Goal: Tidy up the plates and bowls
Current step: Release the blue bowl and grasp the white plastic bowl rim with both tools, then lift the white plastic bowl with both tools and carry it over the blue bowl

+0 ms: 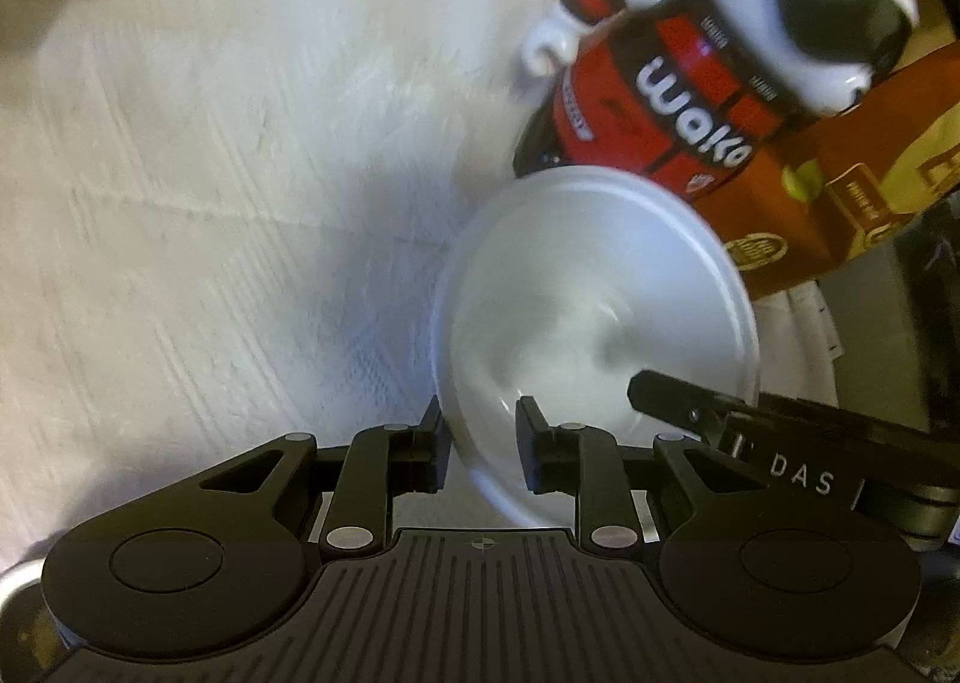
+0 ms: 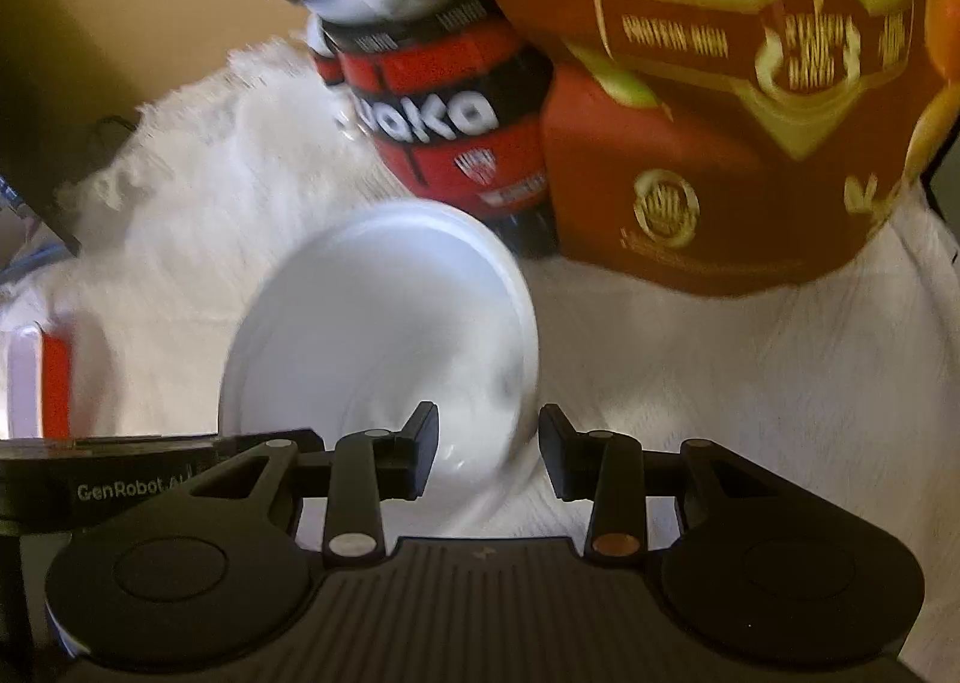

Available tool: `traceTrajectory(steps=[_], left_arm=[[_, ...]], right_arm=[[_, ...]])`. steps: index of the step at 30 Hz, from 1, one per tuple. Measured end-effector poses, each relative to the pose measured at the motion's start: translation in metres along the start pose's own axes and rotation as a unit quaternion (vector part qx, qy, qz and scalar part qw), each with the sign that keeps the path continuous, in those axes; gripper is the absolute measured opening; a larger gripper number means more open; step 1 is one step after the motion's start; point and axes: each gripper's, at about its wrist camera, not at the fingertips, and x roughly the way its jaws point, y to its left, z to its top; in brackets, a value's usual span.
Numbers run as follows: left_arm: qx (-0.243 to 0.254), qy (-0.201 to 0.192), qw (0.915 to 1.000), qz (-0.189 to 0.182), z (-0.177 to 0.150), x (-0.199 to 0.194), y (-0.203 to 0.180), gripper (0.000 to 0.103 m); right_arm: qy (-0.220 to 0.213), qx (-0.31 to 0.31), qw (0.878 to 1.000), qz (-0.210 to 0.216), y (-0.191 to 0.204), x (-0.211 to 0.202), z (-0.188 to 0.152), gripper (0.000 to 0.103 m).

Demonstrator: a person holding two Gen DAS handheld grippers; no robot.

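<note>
A white bowl (image 1: 594, 311) is held tilted above a white cloth (image 1: 210, 173). My left gripper (image 1: 480, 446) has its jaws on either side of the bowl's near-left rim, closed on it. In the right wrist view the same bowl (image 2: 384, 323) fills the centre. My right gripper (image 2: 487, 452) straddles its near-right rim, one finger inside and one outside, with a small gap showing. The right gripper's body (image 1: 780, 443) enters the left view at the right. The left gripper's body (image 2: 120, 461) shows at the left of the right view.
A red, black and white bear figure (image 1: 690, 65) marked "waka" stands just behind the bowl, also in the right wrist view (image 2: 444, 101). A red and gold box (image 2: 750, 101) stands beside it. A red and white object (image 2: 42, 383) sits at the left edge.
</note>
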Motion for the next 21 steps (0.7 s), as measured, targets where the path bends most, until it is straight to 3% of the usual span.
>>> traceTrajectory(steps=[5, 12, 21], left_arm=[[-0.027, 0.006, 0.9996, -0.002, 0.0, 0.016, 0.009, 0.026], [-0.027, -0.008, 0.9995, 0.016, 0.001, 0.02, 0.006, 0.029], [0.002, -0.078, 0.9969, 0.015, -0.001, -0.054, -0.017, 0.031]], right_arm=[[0.017, 0.008, 1.0, 0.012, -0.003, 0.013, -0.004, 0.038], [0.021, -0.006, 1.0, 0.013, 0.011, 0.018, -0.001, 0.041], [-0.041, -0.023, 0.998, 0.052, 0.031, -0.043, -0.003, 0.041]])
